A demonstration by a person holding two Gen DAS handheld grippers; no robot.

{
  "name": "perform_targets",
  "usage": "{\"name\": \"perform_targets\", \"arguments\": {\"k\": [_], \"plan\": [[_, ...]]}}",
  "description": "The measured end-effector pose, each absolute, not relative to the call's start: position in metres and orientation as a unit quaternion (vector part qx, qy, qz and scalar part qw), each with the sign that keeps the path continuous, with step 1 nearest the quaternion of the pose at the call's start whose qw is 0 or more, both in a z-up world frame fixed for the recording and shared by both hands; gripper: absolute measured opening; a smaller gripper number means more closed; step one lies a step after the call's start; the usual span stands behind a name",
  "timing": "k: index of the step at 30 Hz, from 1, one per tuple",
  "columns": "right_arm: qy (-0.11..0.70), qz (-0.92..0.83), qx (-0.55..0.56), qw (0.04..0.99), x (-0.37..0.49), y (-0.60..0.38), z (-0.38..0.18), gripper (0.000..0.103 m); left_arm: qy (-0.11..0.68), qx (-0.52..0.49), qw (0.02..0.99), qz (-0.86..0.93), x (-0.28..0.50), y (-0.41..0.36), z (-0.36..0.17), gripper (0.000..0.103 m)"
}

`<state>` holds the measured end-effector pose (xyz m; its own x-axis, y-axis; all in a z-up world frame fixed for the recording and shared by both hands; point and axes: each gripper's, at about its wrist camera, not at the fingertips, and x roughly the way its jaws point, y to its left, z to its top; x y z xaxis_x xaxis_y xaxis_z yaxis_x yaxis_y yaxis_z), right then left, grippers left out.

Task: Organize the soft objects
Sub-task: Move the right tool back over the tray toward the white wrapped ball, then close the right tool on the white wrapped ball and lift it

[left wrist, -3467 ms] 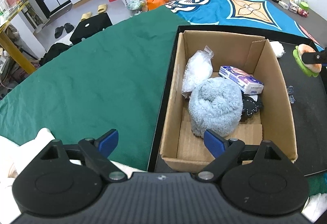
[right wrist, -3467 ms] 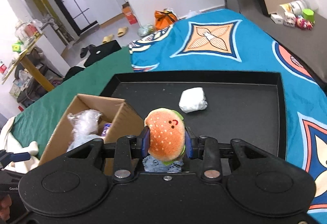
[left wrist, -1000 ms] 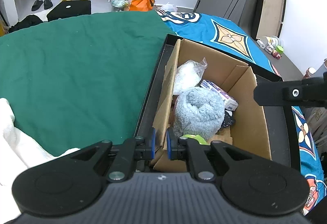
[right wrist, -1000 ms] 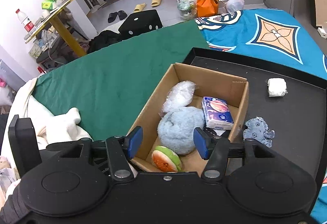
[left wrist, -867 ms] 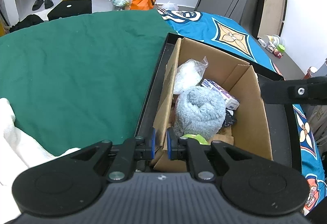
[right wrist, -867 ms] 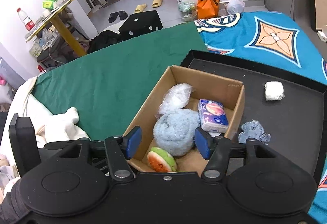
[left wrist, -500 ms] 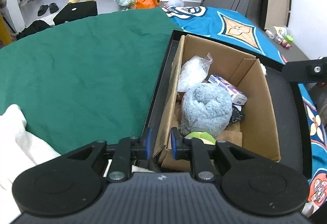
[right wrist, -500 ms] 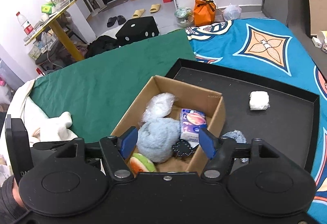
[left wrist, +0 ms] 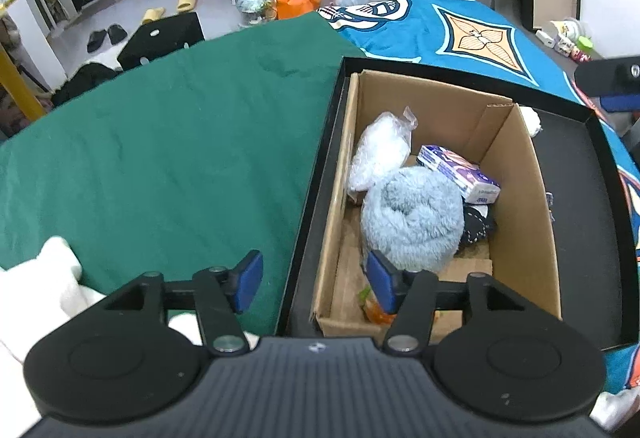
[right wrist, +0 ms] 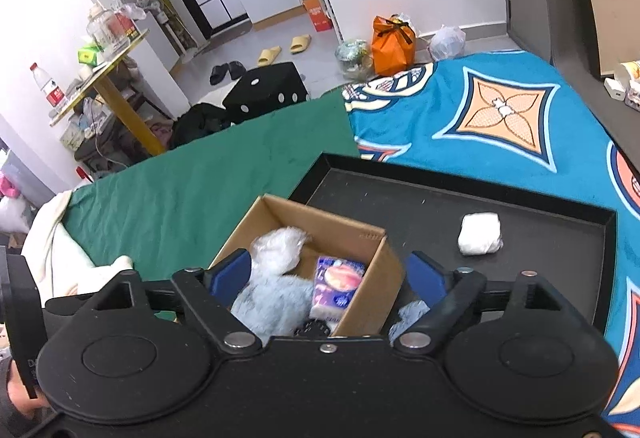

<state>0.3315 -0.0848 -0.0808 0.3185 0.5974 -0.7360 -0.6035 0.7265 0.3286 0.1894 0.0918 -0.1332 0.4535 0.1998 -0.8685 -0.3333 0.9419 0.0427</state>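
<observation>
Cardboard takes centre stage: the brown box [left wrist: 516, 222] sits inside the black tray [left wrist: 592, 198], and it is filling up nicely. In the box lie a crinkly clear bag [left wrist: 380, 154] at the far end, a fluffy blue-grey bundle [left wrist: 412, 214] in the middle, a tissue pack [left wrist: 460, 174] beside it against the right wall, and something dark and knitted [left wrist: 476, 226] tucked under the pack. At the box's near end a scrap of green and orange [left wrist: 374, 304] peeks out behind the left tool's finger; I can't tell what it is.

The left tool [left wrist: 312, 284] hangs over the box's near left corner, jaws spread wide, holding nothing. The right tool [right wrist: 328, 274] hovers above the box's right side, jaws just as wide and also empty.

So most of the work looks done, but not all. Outside the box, on the tray floor, a white wad [right wrist: 480, 234] lies well apart toward the far right corner, and a pale blue scrap [right wrist: 408, 314] sits just beside the box's right wall. By my reading those two are what's left, and the right tool is nearer both.
</observation>
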Motion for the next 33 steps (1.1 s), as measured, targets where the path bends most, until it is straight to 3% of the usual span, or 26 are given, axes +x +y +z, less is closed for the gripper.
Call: {"name": "perform_targets", "arguments": {"k": [7, 33], "plan": [[0.445, 0.354, 0.016, 0.823, 0.359, -0.108, -0.110, 0.094, 0.512, -0.042, 0.840, 0.175, 0.208, 0.082, -0.129, 0.069], [0.440, 0.287, 0.010, 0.851, 0.416, -0.122, -0.200, 0.093, 0.551, 0.060, 0.800, 0.231, 0.265, 0.060, -0.154, 0.071]]}}
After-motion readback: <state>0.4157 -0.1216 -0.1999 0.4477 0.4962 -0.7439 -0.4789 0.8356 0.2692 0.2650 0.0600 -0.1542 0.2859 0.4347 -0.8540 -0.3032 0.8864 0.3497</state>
